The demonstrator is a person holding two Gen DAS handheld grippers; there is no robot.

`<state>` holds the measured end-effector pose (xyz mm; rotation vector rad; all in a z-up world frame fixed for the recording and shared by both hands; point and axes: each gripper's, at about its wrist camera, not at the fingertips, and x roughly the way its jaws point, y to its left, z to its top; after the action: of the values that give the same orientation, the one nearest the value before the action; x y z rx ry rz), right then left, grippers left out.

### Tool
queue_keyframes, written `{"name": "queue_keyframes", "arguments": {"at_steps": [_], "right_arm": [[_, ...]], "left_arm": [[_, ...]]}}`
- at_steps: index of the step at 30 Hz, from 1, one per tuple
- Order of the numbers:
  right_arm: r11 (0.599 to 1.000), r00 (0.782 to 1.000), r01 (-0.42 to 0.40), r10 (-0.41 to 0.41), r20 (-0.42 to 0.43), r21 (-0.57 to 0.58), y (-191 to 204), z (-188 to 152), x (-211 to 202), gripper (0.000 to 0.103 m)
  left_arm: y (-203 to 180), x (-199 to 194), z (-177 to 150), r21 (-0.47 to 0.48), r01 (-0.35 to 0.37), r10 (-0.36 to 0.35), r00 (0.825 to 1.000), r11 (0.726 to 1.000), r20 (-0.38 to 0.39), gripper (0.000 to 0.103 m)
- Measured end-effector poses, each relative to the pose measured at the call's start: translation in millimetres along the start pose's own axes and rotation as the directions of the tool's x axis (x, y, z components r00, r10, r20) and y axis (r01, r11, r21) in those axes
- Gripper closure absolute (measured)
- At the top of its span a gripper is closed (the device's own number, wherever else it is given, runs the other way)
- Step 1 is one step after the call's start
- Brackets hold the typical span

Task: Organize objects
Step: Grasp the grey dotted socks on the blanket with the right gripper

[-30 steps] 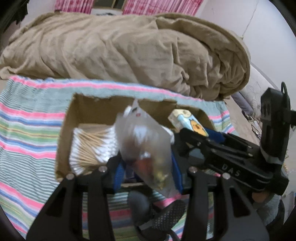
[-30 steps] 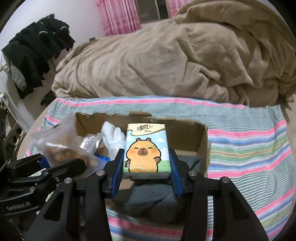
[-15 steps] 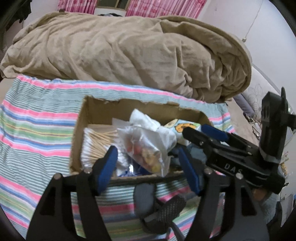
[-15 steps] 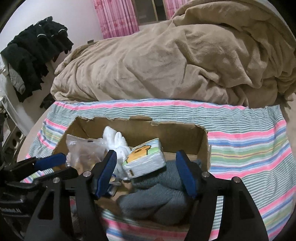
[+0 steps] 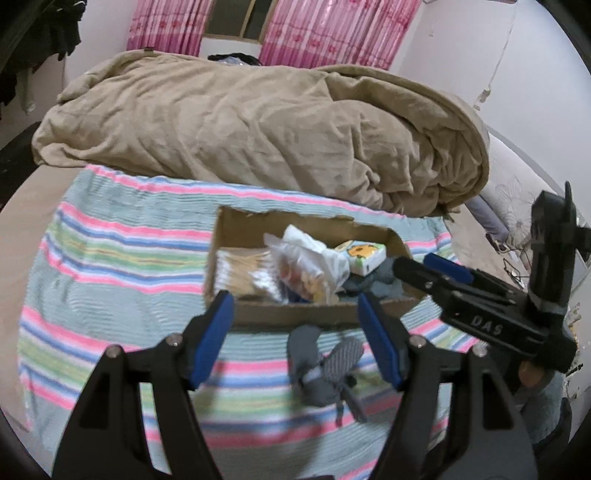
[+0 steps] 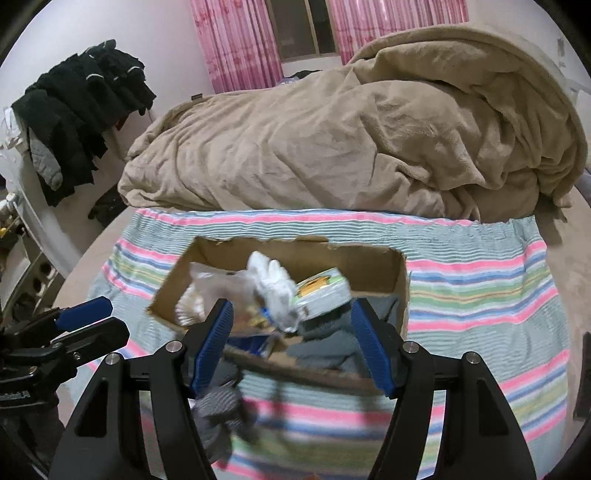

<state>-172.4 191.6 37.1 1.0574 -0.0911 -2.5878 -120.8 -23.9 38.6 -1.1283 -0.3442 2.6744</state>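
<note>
Both the left gripper (image 5: 295,332) and right gripper (image 6: 291,336) are held released, nothing grasped. A grey sock (image 5: 325,365), possibly a pair, is left outside the cardboard box (image 5: 310,317) and could be overlooked; the tissue pack (image 6: 325,291) is perched tilted and could slide.

In the cardboard box (image 5: 306,314): 1 clear plastic bag of snacks (image 5: 306,273), 1 tissue pack (image 5: 364,256) printed with a cartoon animal, 1 bundle of cotton swabs (image 5: 245,273), too many sticks to count, 1 white cloth item (image 6: 275,286) and 1 grey fuzzy garment (image 6: 328,332). On the striped cloth (image 5: 110,266), just in front of the box: 1 grey patterned sock bundle (image 5: 325,367). Behind the box: 1 tan blanket (image 5: 258,129). Beyond that: 2 pink curtains (image 5: 332,33) flanking 1 window.
</note>
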Motion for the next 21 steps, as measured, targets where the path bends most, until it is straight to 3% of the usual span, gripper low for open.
{"name": "queue_keyframes", "arguments": {"at_steps": [9,21], "right_arm": [[0.999,0.999,-0.030,0.030,-0.014,-0.015,27,-28,-27,0.033],[0.995,0.990,-0.068,0.059,-0.130,-0.067,59,-67,4,0.033]], "left_arm": [[19,-28,-31,-0.016,-0.050,0.050,0.999,0.999,-0.004,0.032],[57,-18,-74,-0.068,-0.113,0.109,0.992,0.991,-0.070,0.032]]}}
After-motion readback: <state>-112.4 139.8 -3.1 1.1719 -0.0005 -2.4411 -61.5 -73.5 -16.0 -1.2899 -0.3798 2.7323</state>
